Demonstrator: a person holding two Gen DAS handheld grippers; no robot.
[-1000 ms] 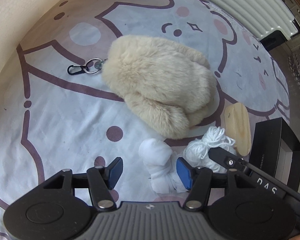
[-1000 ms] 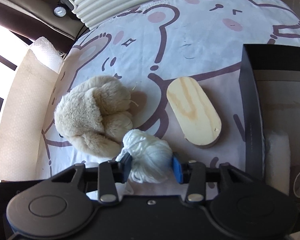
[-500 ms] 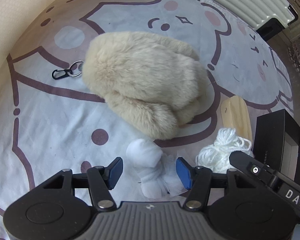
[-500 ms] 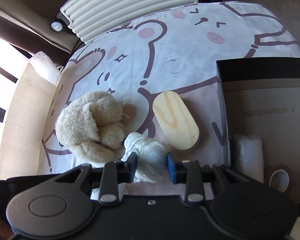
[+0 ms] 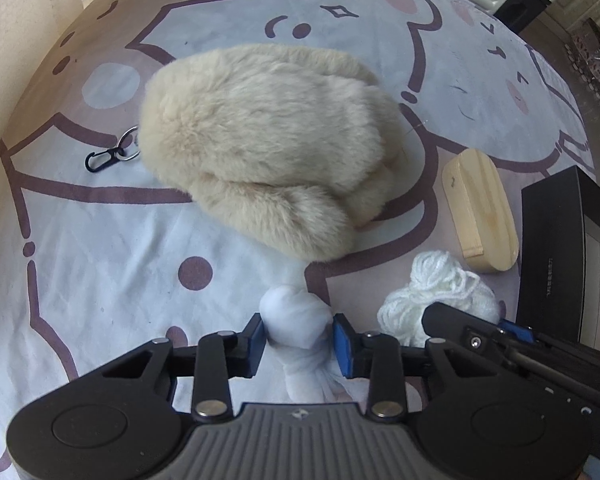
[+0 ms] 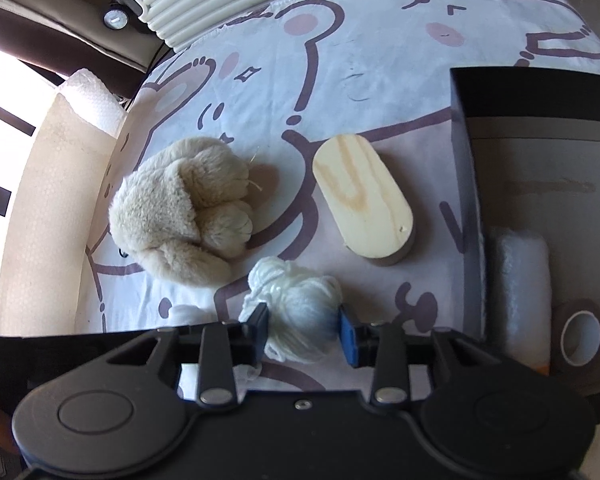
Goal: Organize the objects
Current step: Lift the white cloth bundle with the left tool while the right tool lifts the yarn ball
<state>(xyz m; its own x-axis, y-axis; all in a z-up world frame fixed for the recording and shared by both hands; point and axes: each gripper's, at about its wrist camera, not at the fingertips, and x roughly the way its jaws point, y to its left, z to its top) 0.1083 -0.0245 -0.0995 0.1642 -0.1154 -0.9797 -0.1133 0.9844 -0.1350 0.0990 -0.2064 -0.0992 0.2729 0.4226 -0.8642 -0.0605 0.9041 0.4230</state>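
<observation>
One left gripper (image 5: 299, 338) is clamped on one white cloth bundle (image 5: 296, 320); one right gripper (image 6: 303, 330), jaws opening, pads touching one yarn ball (image 6: 300, 316) mid-cloth.

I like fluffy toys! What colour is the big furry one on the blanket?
Cream-beige all over. The plush toy shows best in the left wrist view.

We have closed our left tongs (image 5: 299, 338) onto the knotted white cloth bundle (image 5: 296, 322), which a second ago lay loose between wide pads. Our right tongs (image 6: 303, 334) are opening slightly, the yarn ball (image 6: 300, 316) between them.
</observation>
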